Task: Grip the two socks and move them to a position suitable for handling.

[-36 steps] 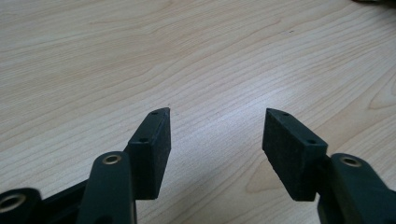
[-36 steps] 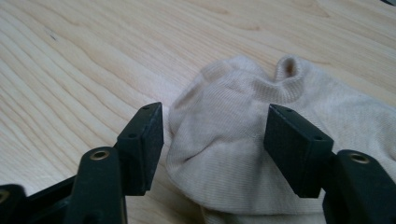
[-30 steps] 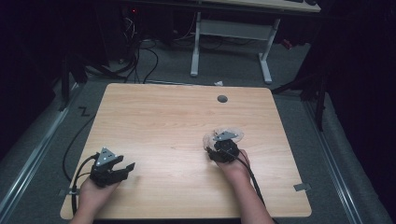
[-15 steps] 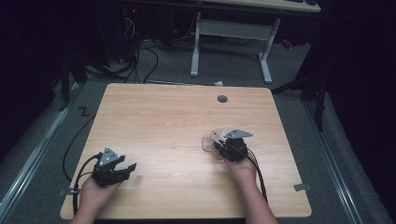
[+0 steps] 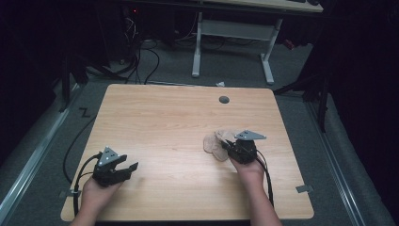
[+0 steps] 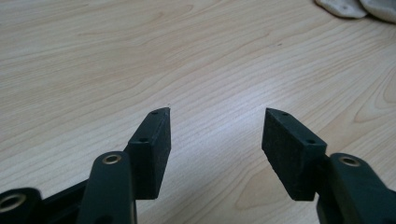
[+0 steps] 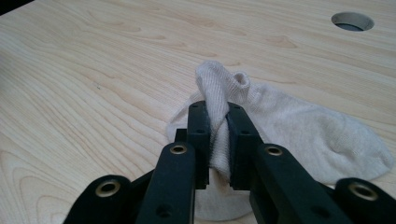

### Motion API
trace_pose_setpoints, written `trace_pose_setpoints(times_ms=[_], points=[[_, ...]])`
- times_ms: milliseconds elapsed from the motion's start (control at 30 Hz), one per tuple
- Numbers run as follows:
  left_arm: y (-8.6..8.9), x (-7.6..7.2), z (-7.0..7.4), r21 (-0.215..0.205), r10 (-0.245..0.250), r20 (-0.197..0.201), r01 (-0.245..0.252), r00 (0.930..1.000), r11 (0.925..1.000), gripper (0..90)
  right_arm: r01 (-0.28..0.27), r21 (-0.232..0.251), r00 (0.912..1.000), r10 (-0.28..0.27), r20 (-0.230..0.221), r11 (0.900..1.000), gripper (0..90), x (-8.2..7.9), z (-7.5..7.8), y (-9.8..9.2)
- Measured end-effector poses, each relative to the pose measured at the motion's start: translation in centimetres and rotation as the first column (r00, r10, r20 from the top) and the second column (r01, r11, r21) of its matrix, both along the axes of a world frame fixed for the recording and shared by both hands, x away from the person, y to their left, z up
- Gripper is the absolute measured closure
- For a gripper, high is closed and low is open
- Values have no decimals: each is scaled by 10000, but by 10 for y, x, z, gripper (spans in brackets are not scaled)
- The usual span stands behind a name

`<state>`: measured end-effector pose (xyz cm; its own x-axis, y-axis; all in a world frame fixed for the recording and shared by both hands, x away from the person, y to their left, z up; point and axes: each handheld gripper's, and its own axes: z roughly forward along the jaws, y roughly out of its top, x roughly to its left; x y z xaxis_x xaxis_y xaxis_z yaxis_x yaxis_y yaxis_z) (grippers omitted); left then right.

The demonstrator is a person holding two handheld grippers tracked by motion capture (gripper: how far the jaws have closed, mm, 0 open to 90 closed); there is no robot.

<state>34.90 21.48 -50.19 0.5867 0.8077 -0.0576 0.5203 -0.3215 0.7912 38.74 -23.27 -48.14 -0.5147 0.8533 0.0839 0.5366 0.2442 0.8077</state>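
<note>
Since the earlier frame the right gripper [image 7: 217,140] has just been closing and has drawn back, its fingers [image 7: 198,135] now pinching only a fold of the sock [image 7: 299,130] on the counter [image 5: 164,122], so thin fabric could slip free on lifting; left gripper [image 6: 215,140] idles wide open.

The left tongs [image 5: 133,166] sit low at the near left, held in the left hand [image 5: 96,194], the forearm coming in from the near edge. Their jaws stand wide apart with nothing between them, pointing to the right. The right tongs [image 5: 224,145] are at the right, gripped by the right hand [image 5: 248,170], jaws pointing left and a little far. Those jaws have just been closing and now pinch a fold of sock [image 7: 219,112] between the pads.
</note>
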Motion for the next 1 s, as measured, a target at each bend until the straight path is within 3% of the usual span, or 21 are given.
trace_pose_setpoints(times_ms=[267,400,533,1000], points=[[-9,10,-2,-28,-100,-71,100,9999,9999,428,-316,507,9994,308,179,9982,824,-11,11,-4],[-12,8,-3,168,-239,-44,240,9997,9996,428,-431,803,9986,405,339,9958,825,-16,17,-4],[-11,6,-1,45,-244,27,244,9997,9997,428,-442,972,9983,402,431,9943,824,-20,22,-3],[-16,7,5,-103,-358,338,361,9988,9993,440,-845,835,9909,749,1118,9929,825,-43,43,9]])
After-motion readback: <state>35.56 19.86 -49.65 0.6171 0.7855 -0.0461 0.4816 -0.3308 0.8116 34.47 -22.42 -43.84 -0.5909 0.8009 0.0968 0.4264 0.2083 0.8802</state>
